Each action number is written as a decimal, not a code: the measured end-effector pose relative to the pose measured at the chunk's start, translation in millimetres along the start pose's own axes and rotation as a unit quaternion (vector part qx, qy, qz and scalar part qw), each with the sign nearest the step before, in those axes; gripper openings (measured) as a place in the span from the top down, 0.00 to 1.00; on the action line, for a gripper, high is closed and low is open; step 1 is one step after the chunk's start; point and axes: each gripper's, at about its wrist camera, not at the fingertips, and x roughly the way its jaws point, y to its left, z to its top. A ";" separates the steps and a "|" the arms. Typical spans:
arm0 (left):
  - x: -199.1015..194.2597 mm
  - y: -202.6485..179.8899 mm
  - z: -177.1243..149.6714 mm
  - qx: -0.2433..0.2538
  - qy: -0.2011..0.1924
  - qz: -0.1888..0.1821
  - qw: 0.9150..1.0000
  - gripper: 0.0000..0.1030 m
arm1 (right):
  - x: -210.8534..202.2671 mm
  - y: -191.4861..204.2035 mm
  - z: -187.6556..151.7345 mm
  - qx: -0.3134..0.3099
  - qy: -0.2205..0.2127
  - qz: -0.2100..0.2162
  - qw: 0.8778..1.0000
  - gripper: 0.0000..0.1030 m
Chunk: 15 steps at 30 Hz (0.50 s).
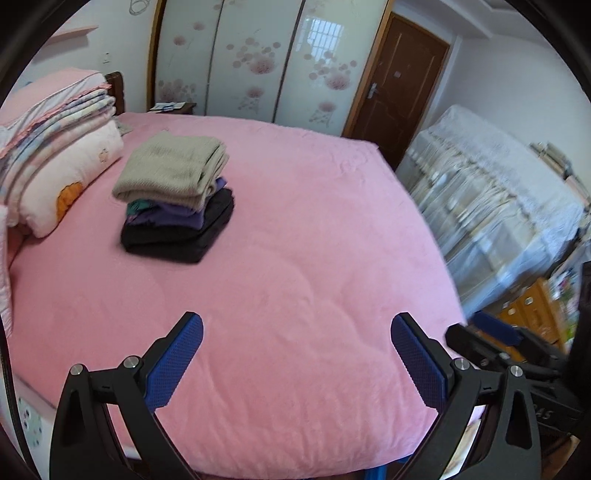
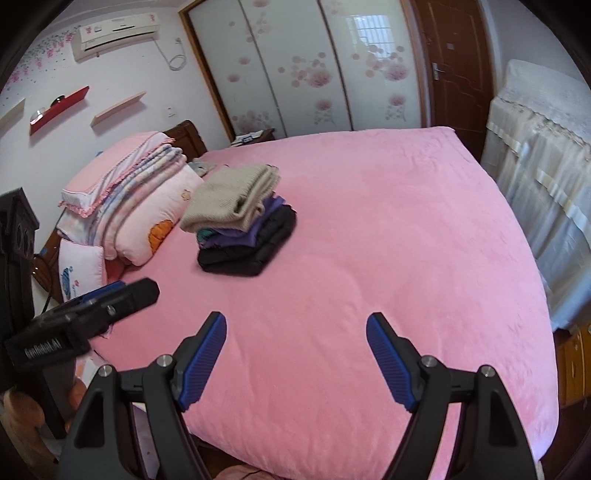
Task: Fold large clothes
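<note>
Both pairs of fingers are standing wide apart with nothing between them. Left gripper: blue ribbed pads are hanging over the near part of the pink bedspread, not touching it. Right gripper: its blue pads are likewise spread and empty above the same bedspread. Each gripper is showing at the edge of the other's view, so the two are sitting side by side near the foot of the bed.

Stack of folded clothes is lying farther up the bed, well apart from both grippers: beige knit on top, purple and teal pieces in the middle, black garment at the bottom. Edges are roughly lined up. No unfolded garment is showing on the bedspread.

Just beside the stack, at the head of the bed, folded quilts and pillows are piling up. Behind them: wardrobe with floral sliding doors, brown door, wall air conditioner. A covered piece of furniture is standing beside the bed.
</note>
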 end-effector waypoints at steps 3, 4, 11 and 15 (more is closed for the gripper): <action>9.9 -5.5 -18.8 -0.005 0.014 0.023 1.000 0.02 | 3.6 -6.1 -18.0 0.005 0.010 -0.020 1.000 0.24; 11.7 -8.9 -26.5 -0.006 0.019 0.031 0.999 0.02 | 4.5 -6.7 -22.2 0.006 0.012 -0.025 1.000 0.24; 17.4 -24.6 -46.3 0.009 0.038 0.062 0.997 0.02 | 3.4 -15.8 -45.1 0.016 0.026 -0.056 0.998 0.24; 15.0 -31.0 -45.4 0.017 0.036 0.078 0.996 0.02 | 0.6 -14.8 -53.2 0.010 0.032 -0.065 0.997 0.24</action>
